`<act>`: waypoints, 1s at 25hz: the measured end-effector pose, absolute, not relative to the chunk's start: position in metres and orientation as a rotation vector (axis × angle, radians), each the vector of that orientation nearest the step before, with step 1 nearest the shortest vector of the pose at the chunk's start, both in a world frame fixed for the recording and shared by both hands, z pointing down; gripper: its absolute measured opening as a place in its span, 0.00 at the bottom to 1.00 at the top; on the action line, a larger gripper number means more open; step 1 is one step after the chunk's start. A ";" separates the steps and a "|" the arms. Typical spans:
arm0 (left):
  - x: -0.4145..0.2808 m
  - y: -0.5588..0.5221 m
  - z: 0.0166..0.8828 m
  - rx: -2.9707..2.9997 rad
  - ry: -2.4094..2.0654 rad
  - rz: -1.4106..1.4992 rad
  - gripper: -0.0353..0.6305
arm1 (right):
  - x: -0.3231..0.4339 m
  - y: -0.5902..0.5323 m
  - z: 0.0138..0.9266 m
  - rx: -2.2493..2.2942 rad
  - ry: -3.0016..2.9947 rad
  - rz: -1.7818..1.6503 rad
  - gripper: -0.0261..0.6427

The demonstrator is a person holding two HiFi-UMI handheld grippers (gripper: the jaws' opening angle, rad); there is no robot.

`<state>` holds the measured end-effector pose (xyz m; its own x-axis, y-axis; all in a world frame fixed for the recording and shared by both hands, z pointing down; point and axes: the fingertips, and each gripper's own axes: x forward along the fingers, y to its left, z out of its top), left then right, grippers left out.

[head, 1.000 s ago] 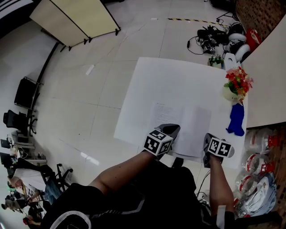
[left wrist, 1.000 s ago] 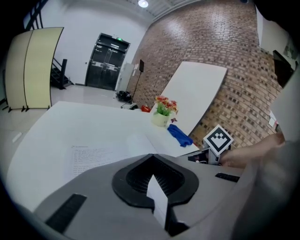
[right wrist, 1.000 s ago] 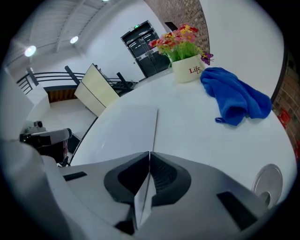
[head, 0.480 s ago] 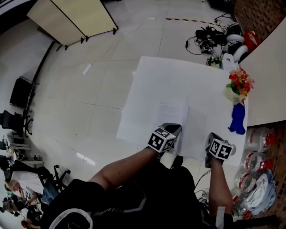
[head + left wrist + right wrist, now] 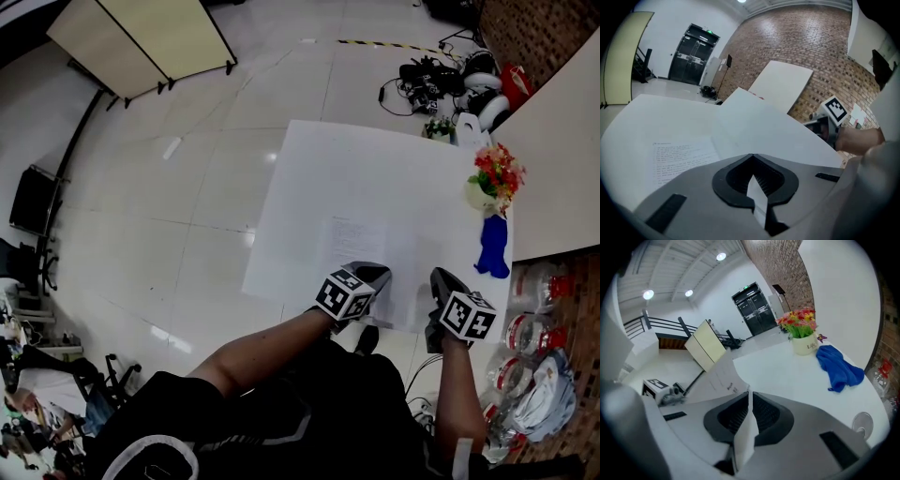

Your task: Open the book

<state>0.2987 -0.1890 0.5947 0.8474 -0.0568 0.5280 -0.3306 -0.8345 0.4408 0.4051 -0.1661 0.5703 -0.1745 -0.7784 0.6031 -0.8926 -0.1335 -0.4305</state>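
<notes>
Head view: white table (image 5: 375,169) on tiled floor (image 5: 187,206); left gripper (image 5: 373,273), right gripper (image 5: 442,278) fingers each clamp book page (image 5: 361,239).

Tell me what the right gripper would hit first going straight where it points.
Probably the bare white table, beyond the page the right gripper pinches; flowers sit off right.
</notes>
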 end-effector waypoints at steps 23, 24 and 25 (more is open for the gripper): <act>0.113 -0.270 0.557 2.414 -0.845 0.478 0.05 | 0.235 -0.255 0.498 1.402 -2.346 1.030 0.04; 0.105 -0.272 0.554 2.411 -0.868 0.466 0.05 | 0.230 -0.258 0.501 1.396 -2.334 1.029 0.05; 0.099 -0.273 0.551 2.409 -0.887 0.457 0.05 | 0.224 -0.260 0.506 1.390 -2.314 1.027 0.05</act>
